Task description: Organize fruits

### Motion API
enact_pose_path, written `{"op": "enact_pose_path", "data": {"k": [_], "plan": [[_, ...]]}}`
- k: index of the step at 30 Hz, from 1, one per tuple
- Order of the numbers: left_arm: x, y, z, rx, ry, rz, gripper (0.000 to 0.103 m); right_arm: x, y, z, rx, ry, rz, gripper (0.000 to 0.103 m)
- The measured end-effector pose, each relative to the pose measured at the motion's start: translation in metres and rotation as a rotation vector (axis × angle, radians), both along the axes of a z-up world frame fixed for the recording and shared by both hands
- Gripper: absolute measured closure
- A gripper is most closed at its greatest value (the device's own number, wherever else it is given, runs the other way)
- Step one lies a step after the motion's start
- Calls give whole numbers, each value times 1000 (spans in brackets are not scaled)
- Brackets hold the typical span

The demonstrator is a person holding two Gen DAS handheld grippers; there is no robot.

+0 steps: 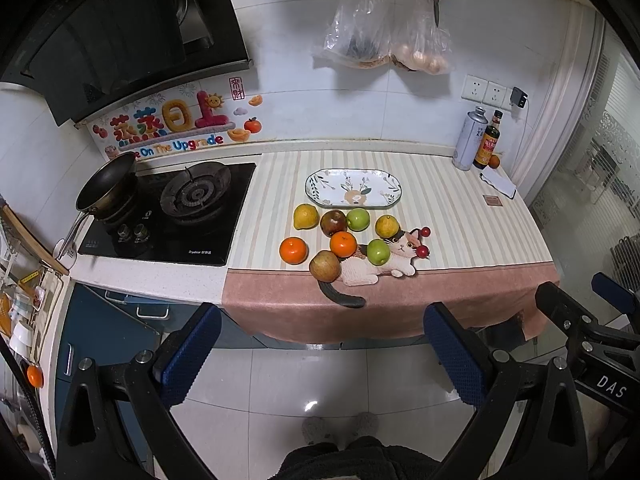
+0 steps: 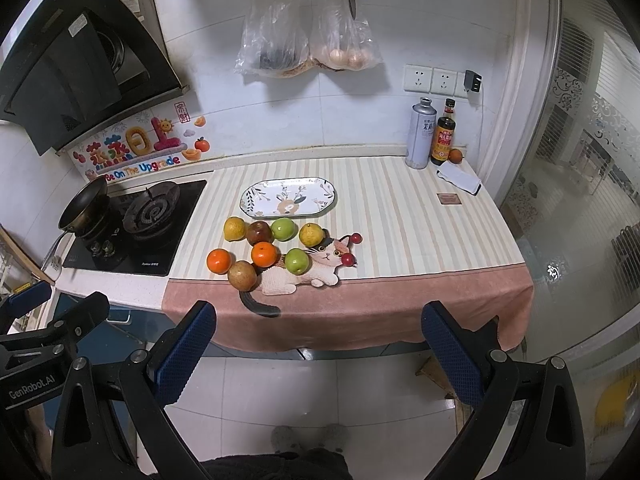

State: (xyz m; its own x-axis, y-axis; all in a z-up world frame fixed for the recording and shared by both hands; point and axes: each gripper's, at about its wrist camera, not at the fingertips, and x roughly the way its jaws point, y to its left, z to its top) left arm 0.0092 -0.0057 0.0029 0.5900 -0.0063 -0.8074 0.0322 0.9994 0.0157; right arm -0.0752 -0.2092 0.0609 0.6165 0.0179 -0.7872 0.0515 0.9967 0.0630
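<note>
Several fruits lie on the striped cloth in front of an oval flowered plate point(image 1: 353, 188) point(image 2: 288, 197), which is empty. Among them are two oranges point(image 1: 293, 250) point(image 2: 219, 261), two green apples point(image 1: 357, 219) point(image 2: 283, 229), two yellow pears point(image 1: 306, 216) point(image 2: 234, 228), a dark red apple point(image 1: 333, 223) point(image 2: 259, 233) and a brown pear point(image 1: 325, 266) point(image 2: 242, 275). My left gripper point(image 1: 320, 344) is open and empty, held back over the floor before the counter. My right gripper point(image 2: 320, 340) is open and empty beside it, also seen at the right of the left wrist view point(image 1: 580, 320).
A gas hob point(image 1: 168, 216) with a pan point(image 1: 106, 178) is left of the cloth. A spray can point(image 2: 420, 134), a sauce bottle point(image 2: 443, 136) and a small orange point(image 2: 455, 155) stand at the back right. Plastic bags point(image 2: 308, 40) and scissors hang on the wall. A glass door is on the right.
</note>
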Motion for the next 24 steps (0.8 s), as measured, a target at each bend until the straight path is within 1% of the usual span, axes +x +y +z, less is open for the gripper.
{"op": "enact_pose_path", "data": {"k": [2, 24], "plan": [[0, 1, 0, -2, 1, 0, 0, 8, 8, -4, 0, 2, -1, 0], [1, 0, 1, -4, 1, 0, 0, 10, 8, -7, 3, -1, -4, 0]]}}
